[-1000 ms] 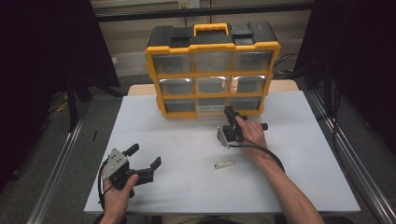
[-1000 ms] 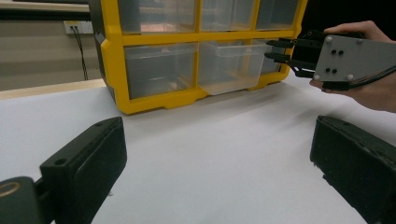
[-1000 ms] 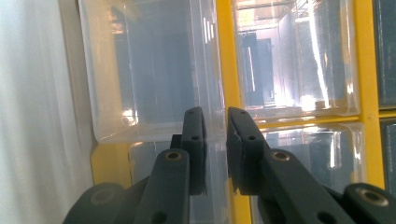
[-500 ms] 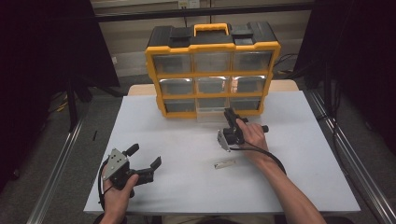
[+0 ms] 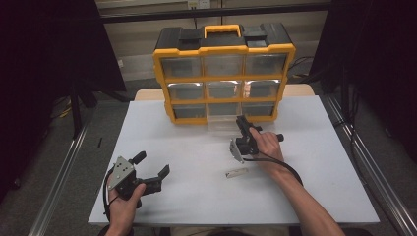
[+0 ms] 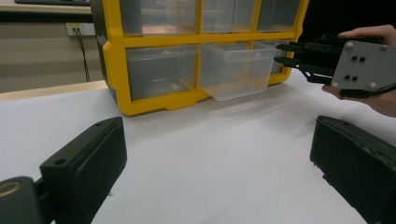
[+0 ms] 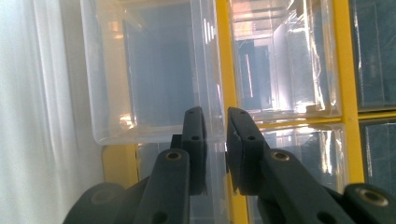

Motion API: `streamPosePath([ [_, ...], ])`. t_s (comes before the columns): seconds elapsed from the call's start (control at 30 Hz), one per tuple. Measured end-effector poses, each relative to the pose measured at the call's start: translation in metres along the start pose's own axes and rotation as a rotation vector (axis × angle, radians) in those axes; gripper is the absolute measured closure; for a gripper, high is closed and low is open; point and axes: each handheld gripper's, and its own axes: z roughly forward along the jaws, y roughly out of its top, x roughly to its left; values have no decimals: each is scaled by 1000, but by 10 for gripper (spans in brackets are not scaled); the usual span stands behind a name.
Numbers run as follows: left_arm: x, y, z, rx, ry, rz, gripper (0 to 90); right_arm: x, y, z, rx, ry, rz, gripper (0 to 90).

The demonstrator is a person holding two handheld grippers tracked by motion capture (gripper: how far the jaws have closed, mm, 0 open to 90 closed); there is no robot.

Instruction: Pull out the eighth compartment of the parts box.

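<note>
**Clear drawer half out, pinched at its front wall**

The right gripper point(image 7: 215, 140) has its black jaws pinching the front wall of the clear plastic drawer point(image 7: 154, 74), one jaw inside the wall and one outside. That drawer sits in the bottom row, middle column of the yellow-and-black plastic organiser cabinet point(image 5: 223, 73) and juts part-way out of it onto the white table point(image 5: 196, 191). To do the pull well, I'd judge the grip should stay square to the cabinet front and travel straight out, level, so the drawer does not bind.

The left gripper point(image 5: 151, 168) rests well in front of the cabinet, jaws spread, holding nothing.

Counted: nine drawers in three rows, one pulled out; two grippers; one small pale flat piece point(image 5: 237, 172) lying in front of the cabinet.
</note>
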Motion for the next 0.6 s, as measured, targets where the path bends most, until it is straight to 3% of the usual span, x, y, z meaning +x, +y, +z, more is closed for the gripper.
streamPosePath([
  [0.6, 0, 0, 1, 10, -4, 6, 39, -1, 2, -7, -19, 1, -11, 788],
])
